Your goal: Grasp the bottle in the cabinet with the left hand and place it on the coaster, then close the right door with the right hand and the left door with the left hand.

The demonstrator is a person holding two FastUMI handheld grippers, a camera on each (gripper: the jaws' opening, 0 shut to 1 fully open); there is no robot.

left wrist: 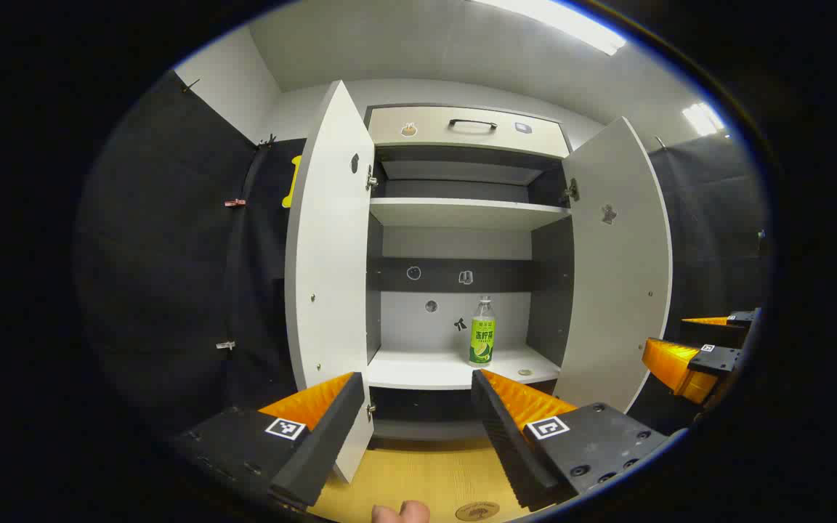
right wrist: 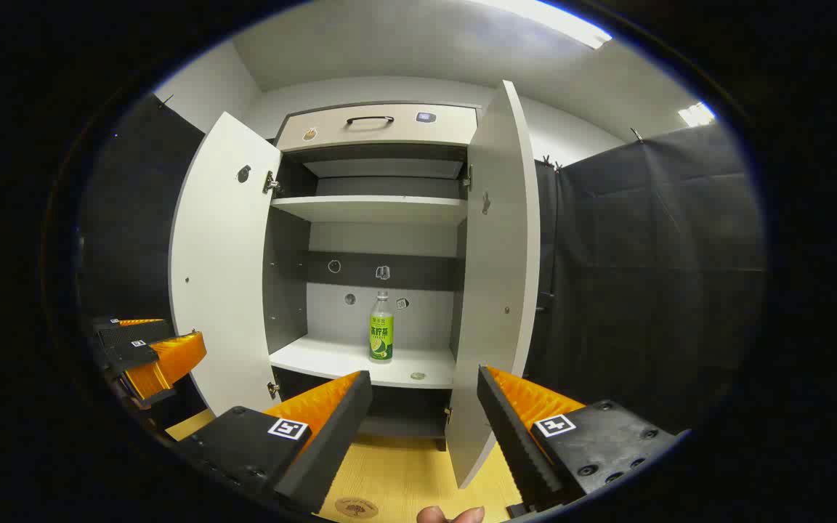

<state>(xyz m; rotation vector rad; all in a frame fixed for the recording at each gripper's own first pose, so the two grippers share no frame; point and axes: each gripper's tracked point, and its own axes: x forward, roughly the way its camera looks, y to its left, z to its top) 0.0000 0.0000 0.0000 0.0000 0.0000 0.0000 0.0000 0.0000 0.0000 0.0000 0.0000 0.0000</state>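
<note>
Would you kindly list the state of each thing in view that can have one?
left door: open
right door: open
drawer: shut
bottle: upright on the shelf, capped
coaster: bare
left gripper: open
right gripper: open

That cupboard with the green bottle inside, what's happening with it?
A person is holding a gripper in each hand in front of an open cabinet. Both doors are swung wide. The bottle stands upright on the lower shelf, untouched. The left gripper and the right gripper both hang back from the cabinet with their jaws open and nothing in them. A round coaster lies on the wooden table below, with nothing on it yet.
</note>
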